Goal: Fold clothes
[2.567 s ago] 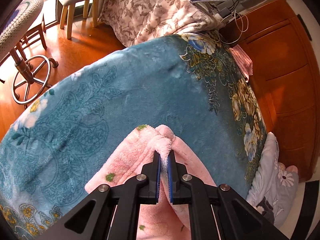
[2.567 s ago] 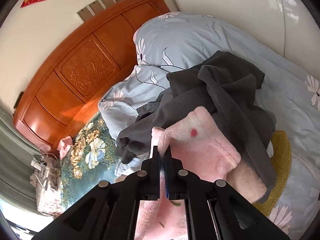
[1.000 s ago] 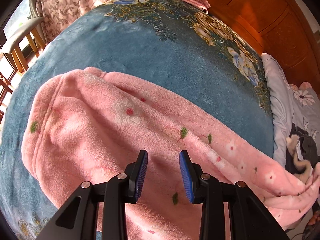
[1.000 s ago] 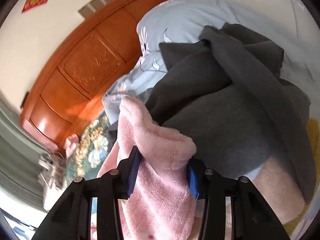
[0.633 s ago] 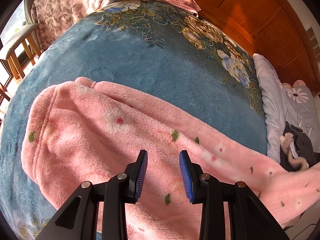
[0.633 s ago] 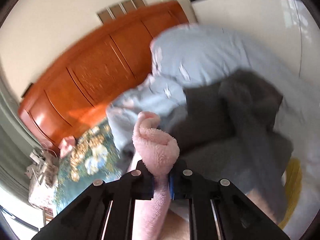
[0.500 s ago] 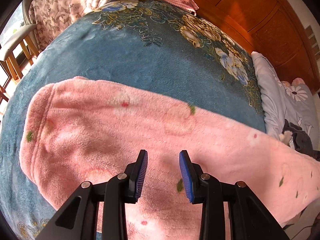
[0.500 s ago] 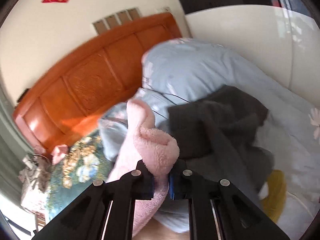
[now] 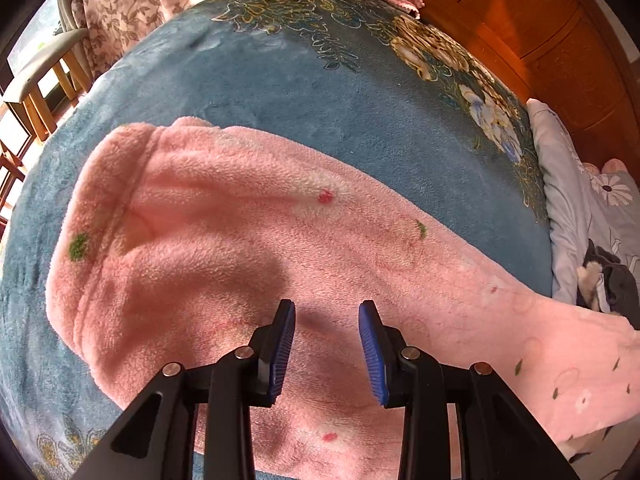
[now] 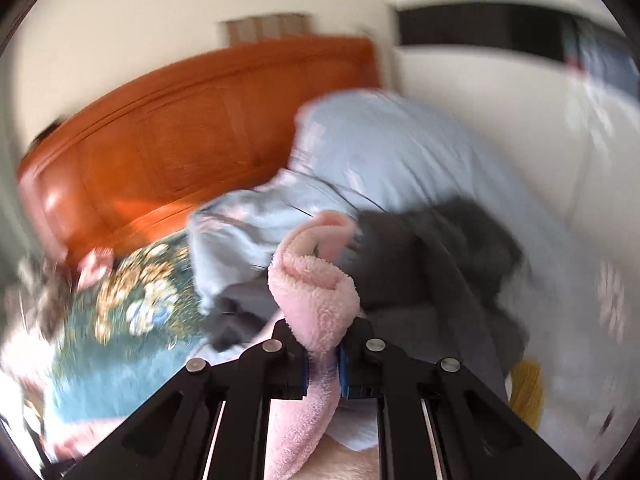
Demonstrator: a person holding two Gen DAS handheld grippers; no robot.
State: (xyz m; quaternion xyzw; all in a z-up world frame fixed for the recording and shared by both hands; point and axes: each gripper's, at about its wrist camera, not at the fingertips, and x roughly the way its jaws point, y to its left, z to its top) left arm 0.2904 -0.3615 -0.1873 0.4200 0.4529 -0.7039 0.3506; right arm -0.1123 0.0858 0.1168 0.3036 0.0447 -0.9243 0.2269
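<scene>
Pink fleece garment stretched across the bed, one end lifted.
The left gripper hovers over the pink garment with its jaws apart and empty; the fleece now lies smoother on the teal blanket than a second ago. To the right, the right gripper has just closed its jaws on the garment's bunched end, raised in front of the grey clothes and blue duvet.

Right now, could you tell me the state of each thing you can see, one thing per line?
pink fleece garment: spread lengthwise on the blanket, one end lifted.
left gripper: open, above the garment, holding nothing.
right gripper: shut on a bunched end of the garment.
teal blanket: laid flat.
grey clothes: crumpled in a heap, unfolded.
</scene>
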